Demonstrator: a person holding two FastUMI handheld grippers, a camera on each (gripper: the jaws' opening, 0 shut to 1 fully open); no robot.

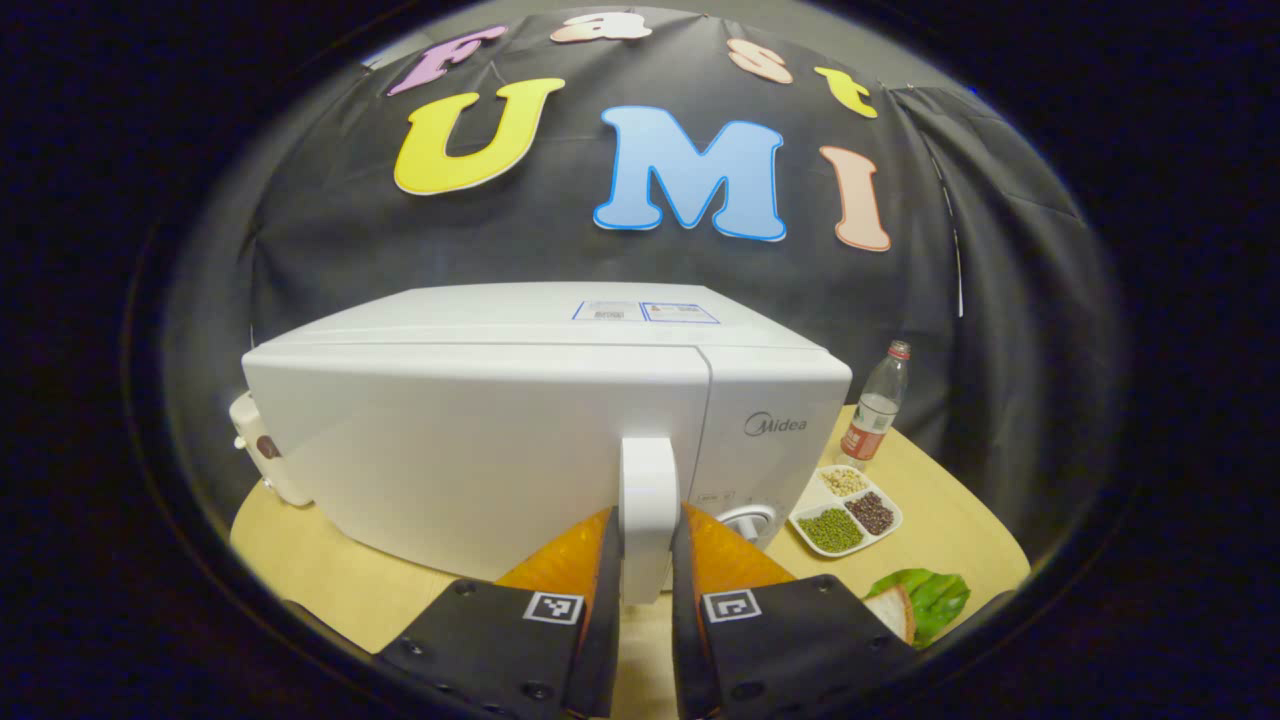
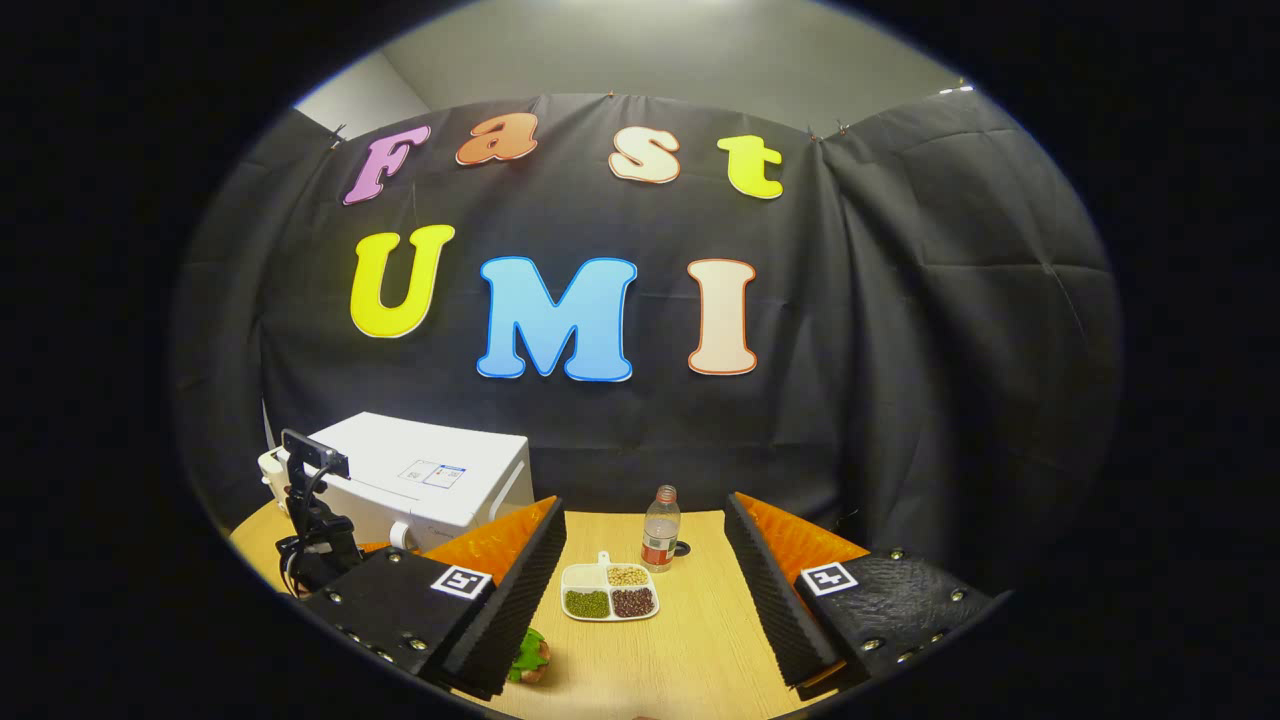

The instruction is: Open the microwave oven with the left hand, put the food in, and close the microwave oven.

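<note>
A white microwave oven (image 1: 540, 440) stood on a pale wooden surface (image 1: 330, 590) before the booth's black cloth wall, its door swung partly out from the body and a round knob low on its control panel. In the left gripper view, the left gripper (image 1: 646, 570) was closed on the oven's white vertical door handle (image 1: 648, 510), both fingers pressing its sides. In the right gripper view, the right gripper (image 2: 645, 580) hung with its fingers spread wide apart, holding nothing, above the surface. Between its fingers lay a divided white tray (image 2: 609, 592) of beans beside a plastic bottle (image 2: 660, 527). The food (image 2: 528, 658), bread with a green leaf, rested near the surface's front edge.
</note>
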